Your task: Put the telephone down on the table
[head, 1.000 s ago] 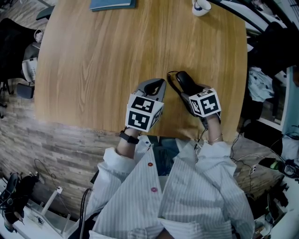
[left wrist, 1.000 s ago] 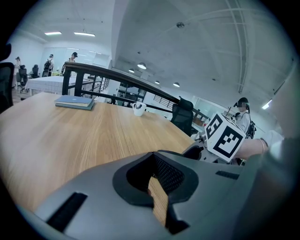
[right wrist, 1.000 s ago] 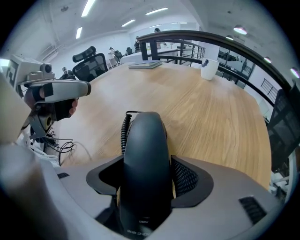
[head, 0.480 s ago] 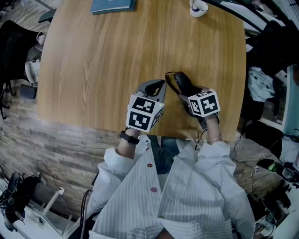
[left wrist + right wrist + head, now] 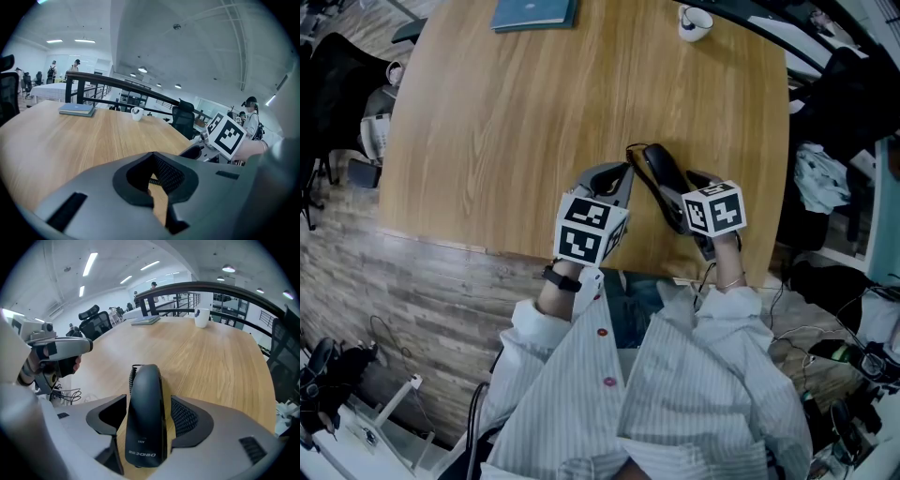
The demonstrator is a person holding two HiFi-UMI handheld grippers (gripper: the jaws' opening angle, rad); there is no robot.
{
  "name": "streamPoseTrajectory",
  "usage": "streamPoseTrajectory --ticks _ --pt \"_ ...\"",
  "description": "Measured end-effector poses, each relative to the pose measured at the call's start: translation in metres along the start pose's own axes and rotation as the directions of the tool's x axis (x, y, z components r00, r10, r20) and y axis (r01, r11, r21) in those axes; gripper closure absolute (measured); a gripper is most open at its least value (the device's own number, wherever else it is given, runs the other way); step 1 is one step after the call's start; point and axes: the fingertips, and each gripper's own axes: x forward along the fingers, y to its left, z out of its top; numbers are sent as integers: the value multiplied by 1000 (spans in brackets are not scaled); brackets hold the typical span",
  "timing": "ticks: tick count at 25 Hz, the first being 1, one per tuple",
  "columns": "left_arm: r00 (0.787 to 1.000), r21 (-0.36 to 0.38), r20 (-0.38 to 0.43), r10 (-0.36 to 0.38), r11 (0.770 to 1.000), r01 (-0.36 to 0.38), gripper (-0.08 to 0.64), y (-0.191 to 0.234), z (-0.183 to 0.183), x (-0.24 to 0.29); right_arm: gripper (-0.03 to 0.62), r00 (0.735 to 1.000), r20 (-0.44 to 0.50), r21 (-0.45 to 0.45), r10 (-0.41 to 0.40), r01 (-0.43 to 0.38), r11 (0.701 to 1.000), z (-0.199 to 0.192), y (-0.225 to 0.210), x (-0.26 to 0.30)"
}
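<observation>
A black telephone handset (image 5: pixel 663 176) with a coiled cord (image 5: pixel 635 167) lies along the jaws of my right gripper (image 5: pixel 677 195), low over the near right part of the round wooden table (image 5: pixel 506 122). In the right gripper view the handset (image 5: pixel 145 418) stands between the two pads, and the right gripper (image 5: pixel 149 414) is shut on it. Just to its left is my left gripper (image 5: pixel 619 172), its jaws together and holding nothing. In its own view the left gripper (image 5: pixel 152 179) shows only a sliver of table between the pads.
A blue book (image 5: pixel 532 12) and a white cup (image 5: pixel 694 22) sit at the table's far edge. The near table edge runs just under both grippers. Black chairs (image 5: pixel 333 84) stand at the left, with clutter and cables on the floor at the right.
The handset's far end has swung slightly to the left and reaches a little further over the table. Both grippers stay in nearly the same place; the head view has shifted a little.
</observation>
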Motion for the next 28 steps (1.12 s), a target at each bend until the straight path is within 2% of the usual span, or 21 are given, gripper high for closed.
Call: streamPoseTrajectory --ticks 8,13,15,17,19,21,25,28 --pt "999 -10 30 30 1000 -30 551 -32 9 -1 295 986 115 94 122 -133 987 6 3 -33" --pt "997 -7 56 61 998 -61 551 -40 21 -6 301 961 213 50 176 -191 980 25 21 -60" --pt "995 -10 63 75 997 -74 551 -42 24 -9 346 942 267 31 204 -220 975 36 31 -74" --pt "994 -9 71 79 997 -79 551 -46 28 -12 359 920 323 8 222 -238 971 47 40 -91" --pt "994 -4 76 75 997 -74 551 -50 33 -15 403 901 370 -20 227 -237 971 57 48 -106" --pt "994 6 81 67 998 -67 551 -55 38 -18 420 885 408 -52 226 -225 973 64 54 -121" --pt "994 15 107 32 999 -34 551 -67 56 -24 446 859 475 -129 191 -147 981 75 65 -146" --pt "990 24 141 1 1000 -5 551 -77 72 -31 486 822 537 -140 190 -136 981 85 71 -166"
